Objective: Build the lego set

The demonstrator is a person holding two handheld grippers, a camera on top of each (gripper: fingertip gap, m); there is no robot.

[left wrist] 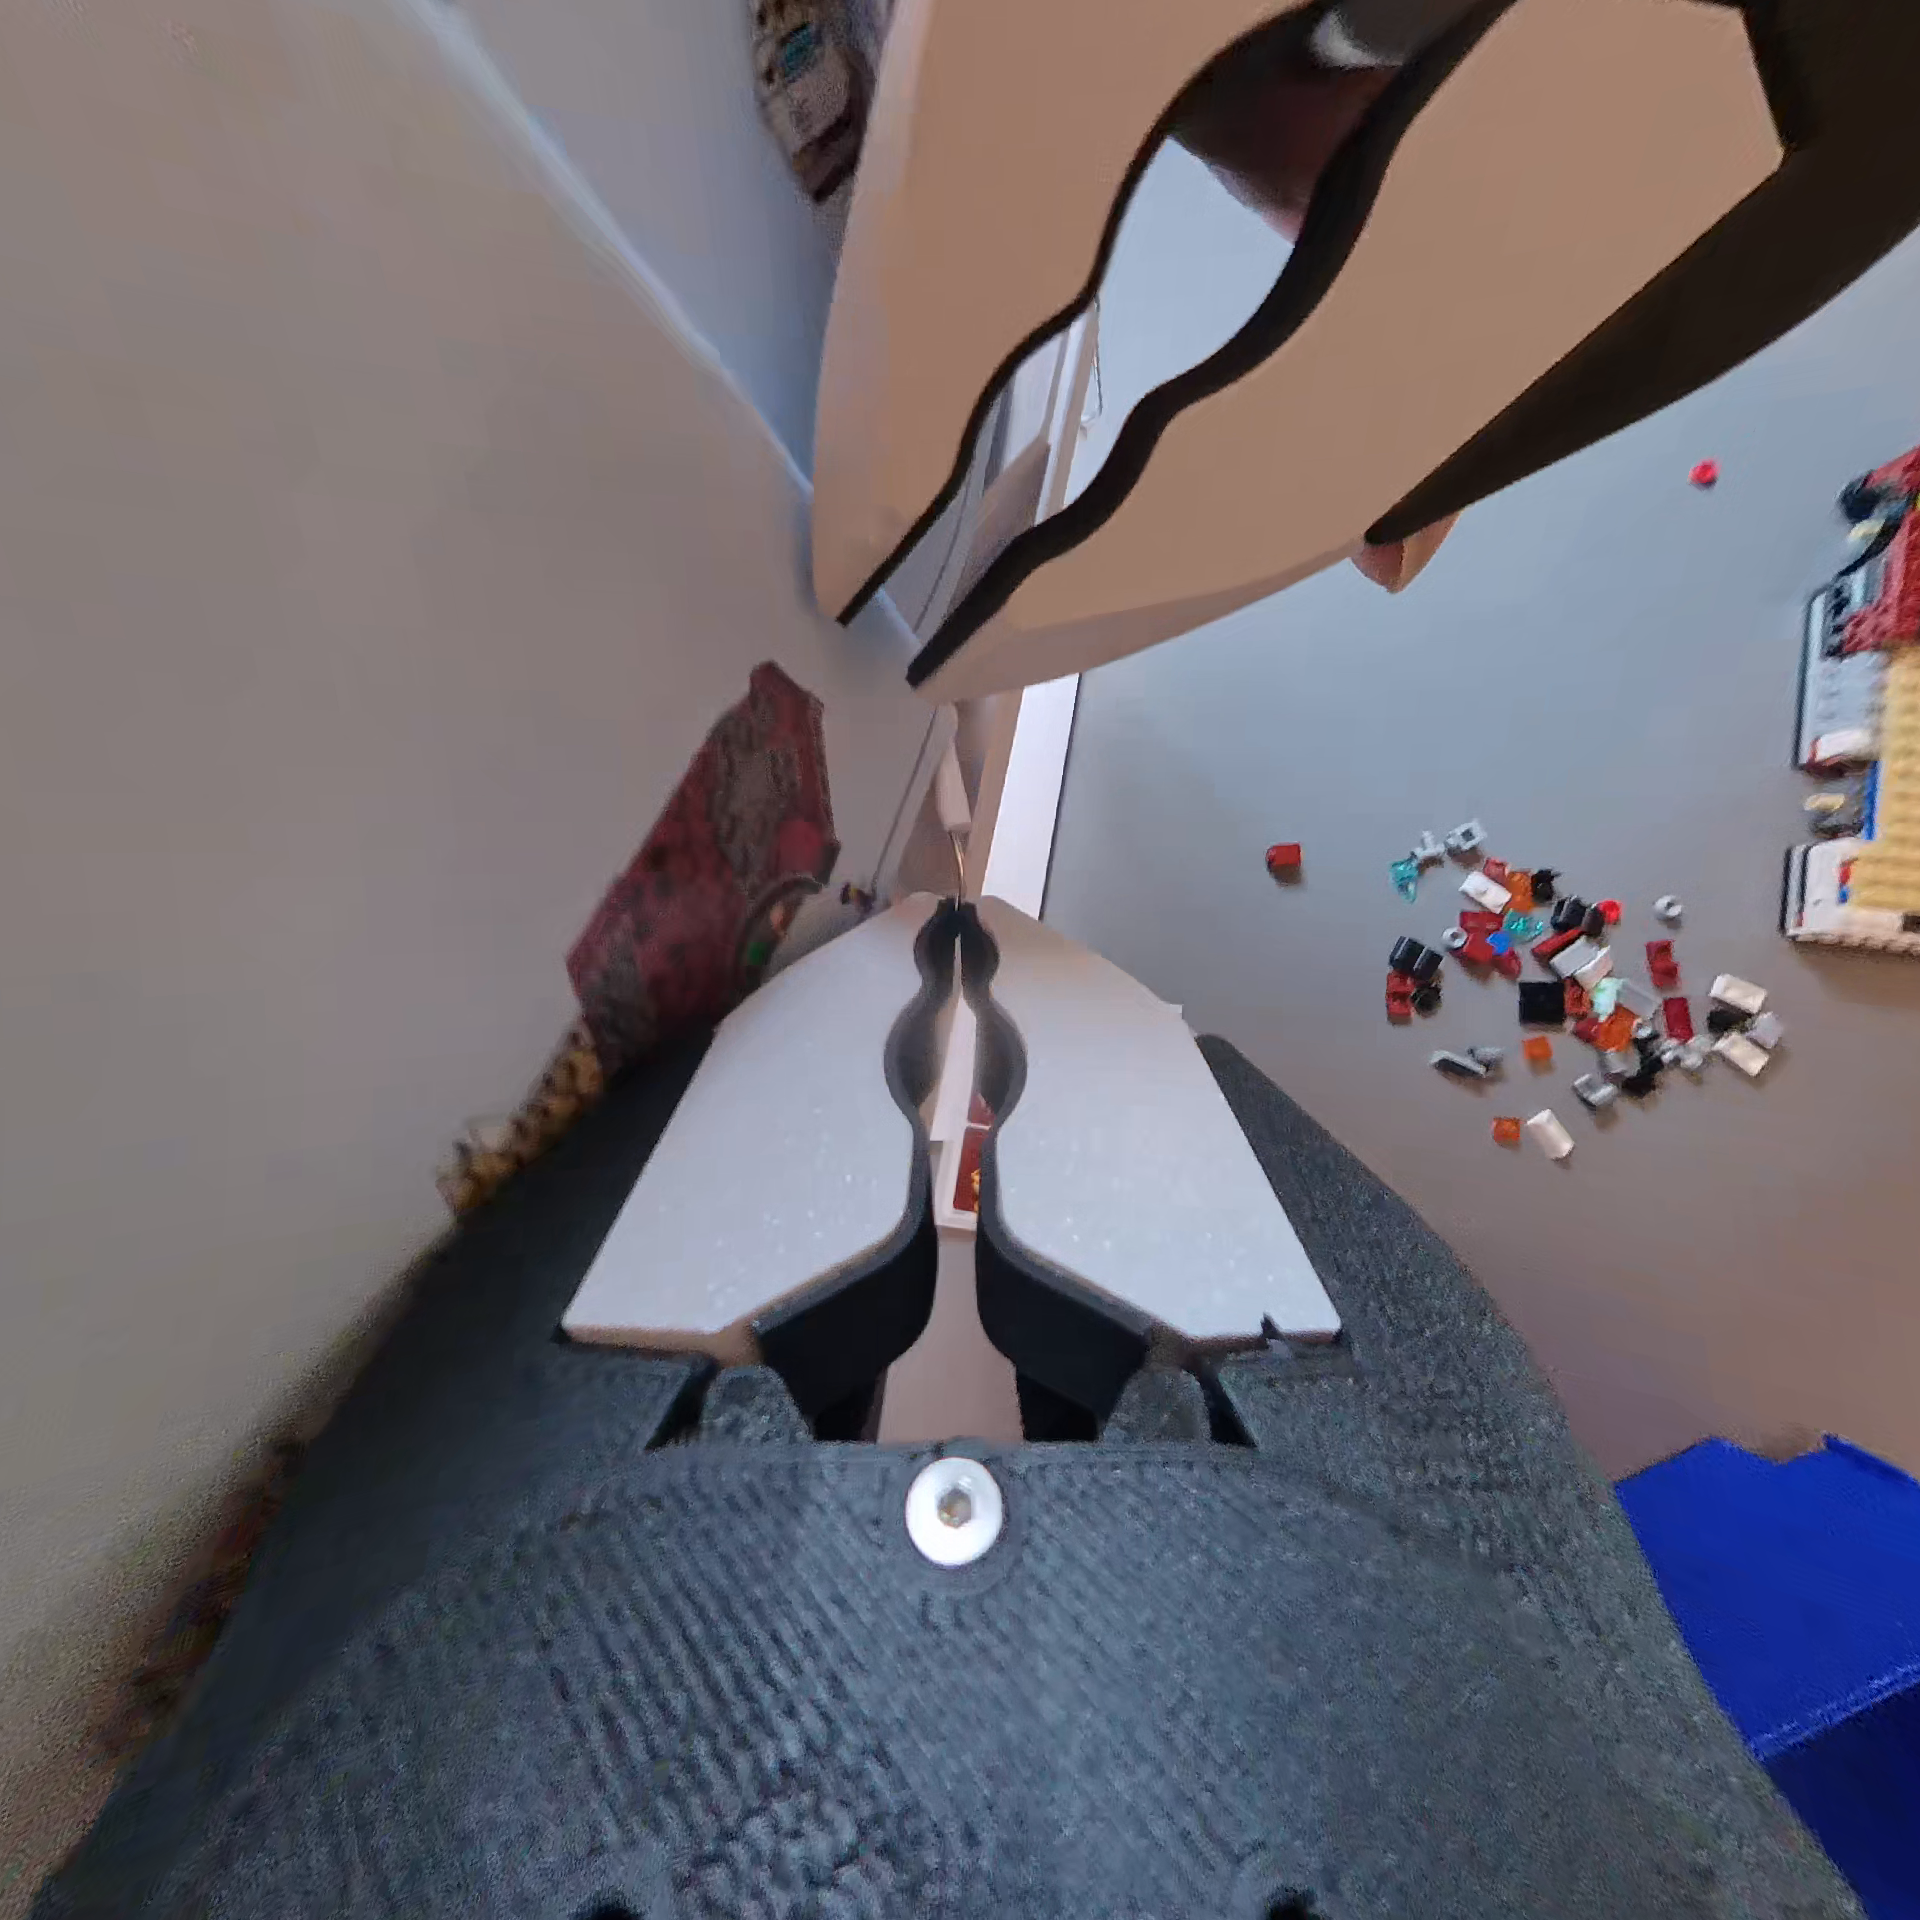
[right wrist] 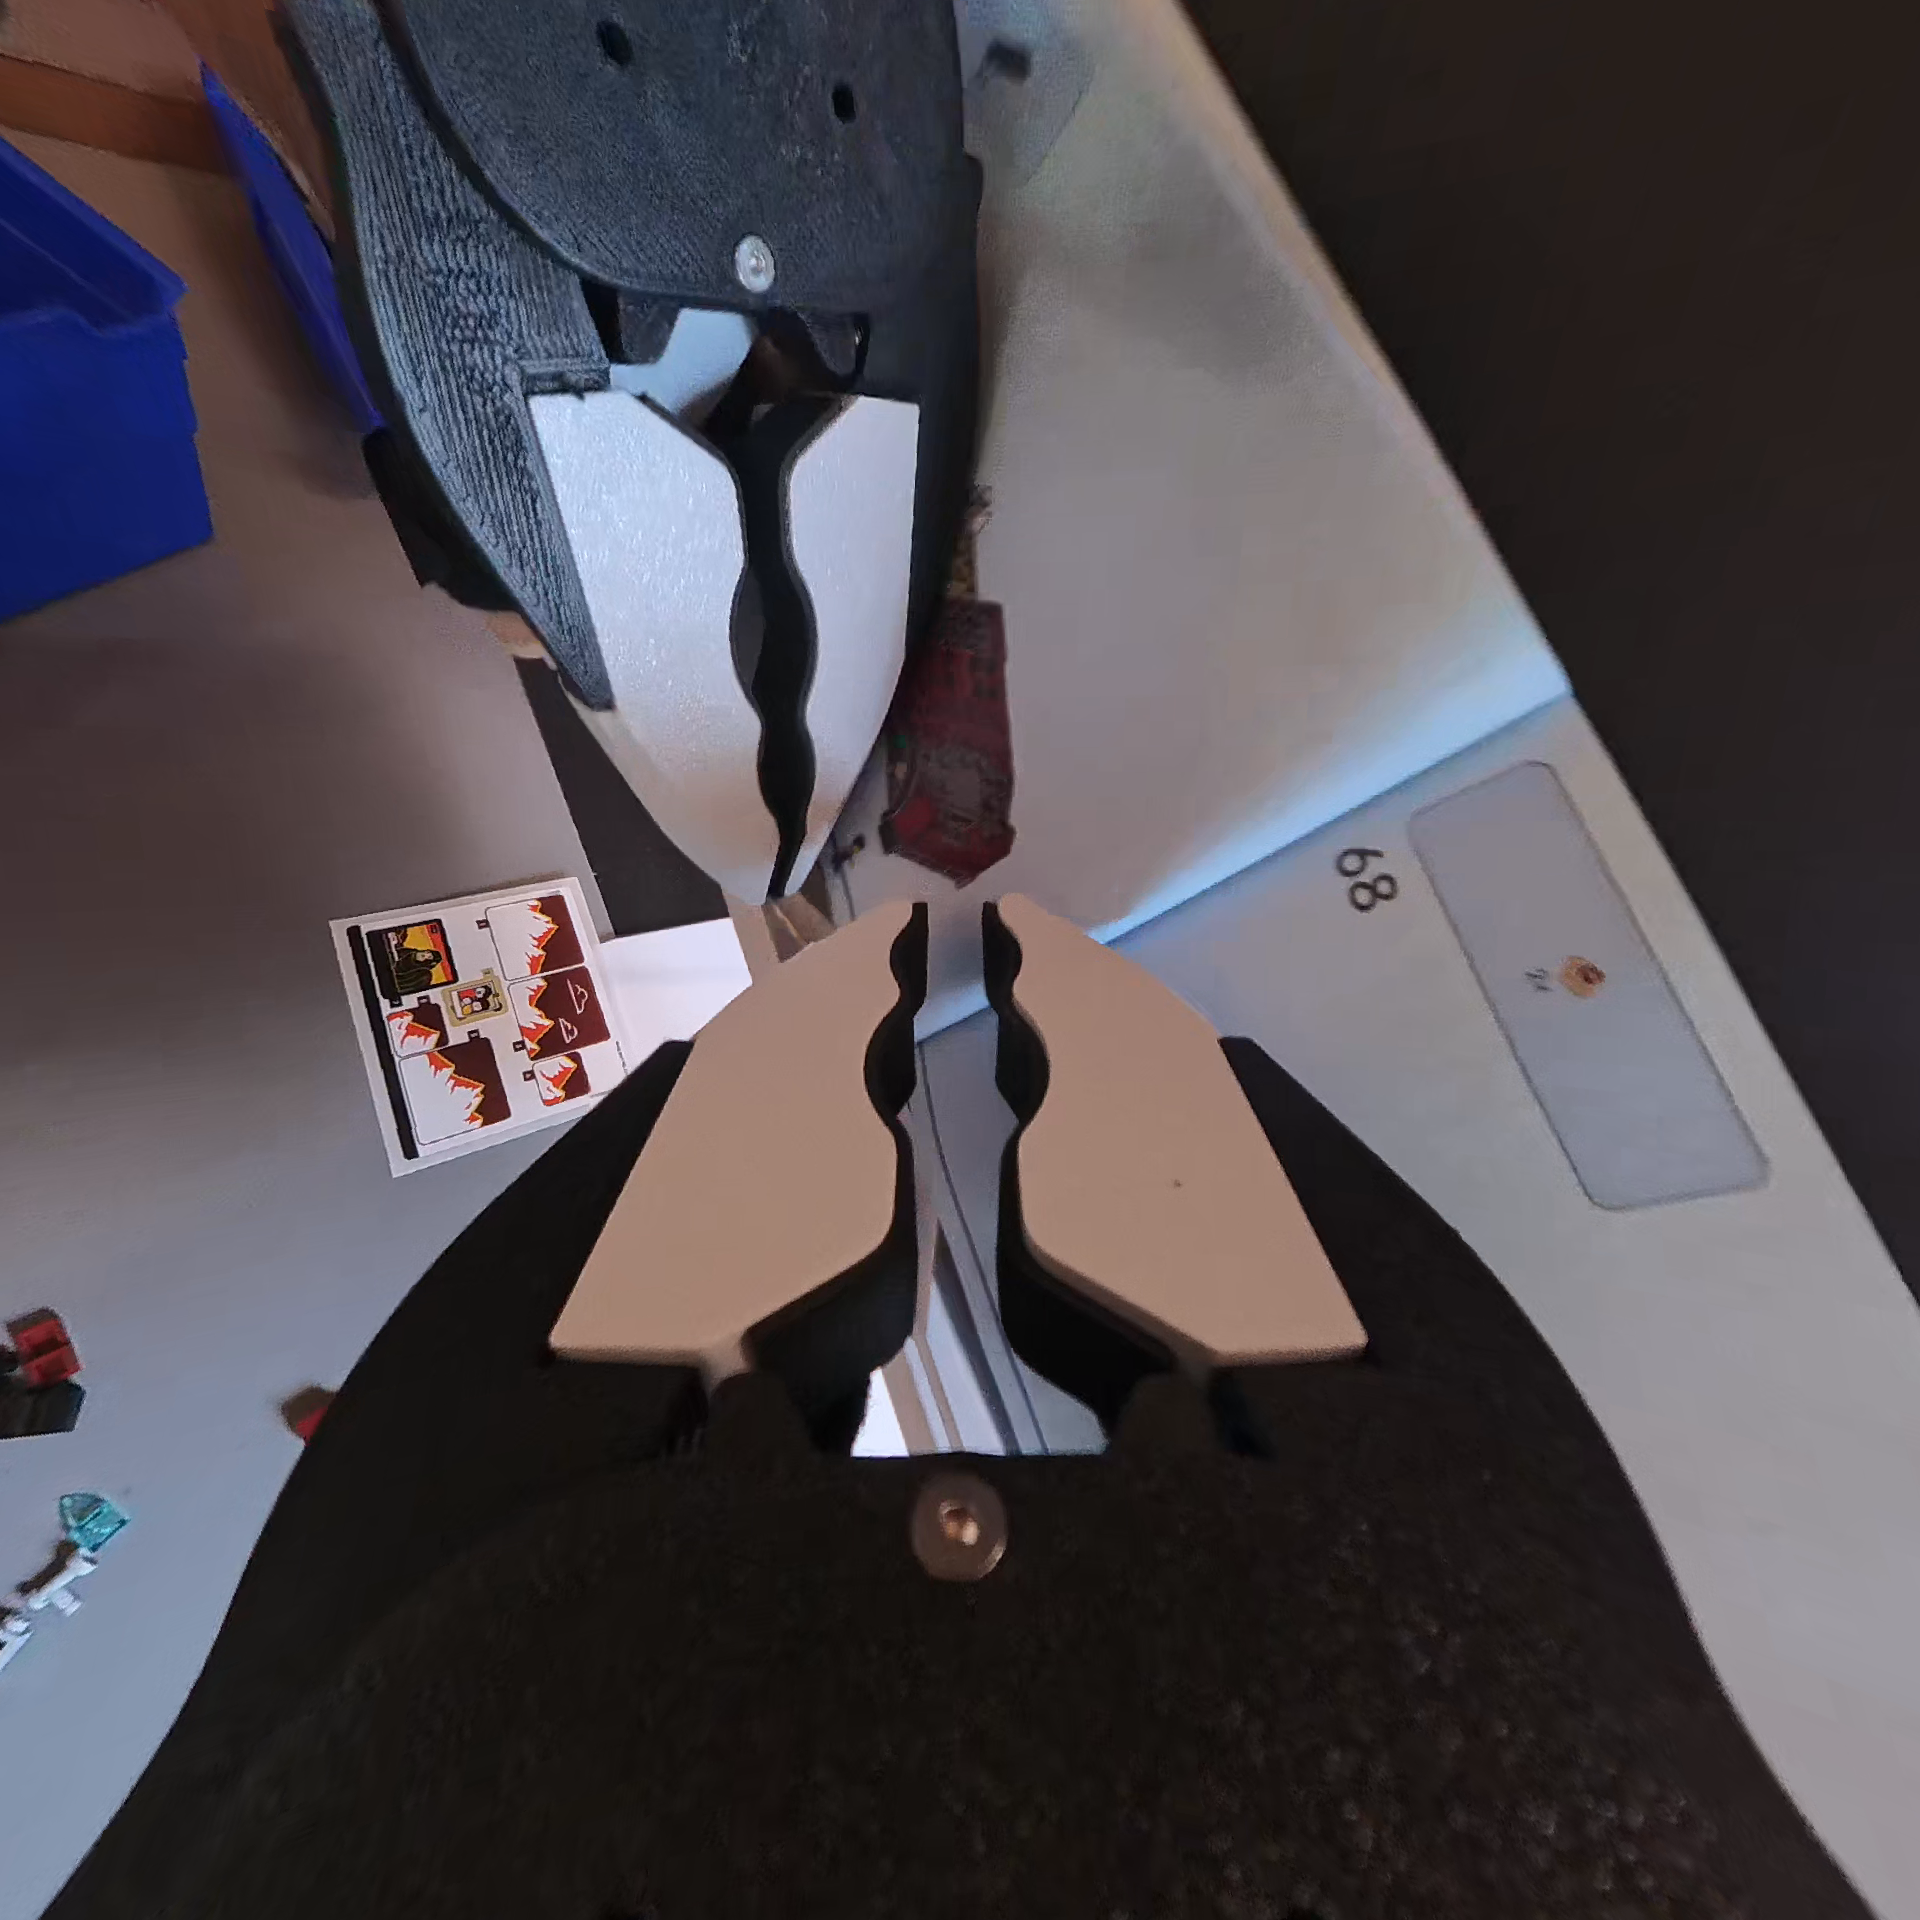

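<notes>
LEFT CLAW: the left claw (left wrist: pixel 958 914), white fingers with black wavy pads on a black textured body, has its tips drawn together; a thin curved wire (left wrist: pixel 961 868) hanging from a small white piece (left wrist: pixel 954 805) meets the tips, though whether it is pinched there is too fine to tell.
RIGHT CLAW: the right claw (right wrist: pixel 953 920), of the same build, stands narrowly parted with nothing between its pads; it hangs in the air just beside the left claw's tips (right wrist: pixel 784 883).
BENCH: the grey bench (left wrist: pixel 1351 727) carries a loose scatter of small red, black, white, orange and clear teal toy bricks (left wrist: pixel 1569 987), well apart from both claws.
BUILD: a partly built brick model in tan, red and white (left wrist: pixel 1870 748) sits at the bench's far edge in the left wrist view.
SHEET: a white sticker sheet with dark red and orange shapes (right wrist: pixel 473 1023) lies flat on the bench near the right claw.
BIN: a blue plastic bin (right wrist: pixel 83 436) stands on the bench.
BACKGROUND: a red patterned cloth thing (left wrist: pixel 717 862) lies beyond the left claw.
</notes>
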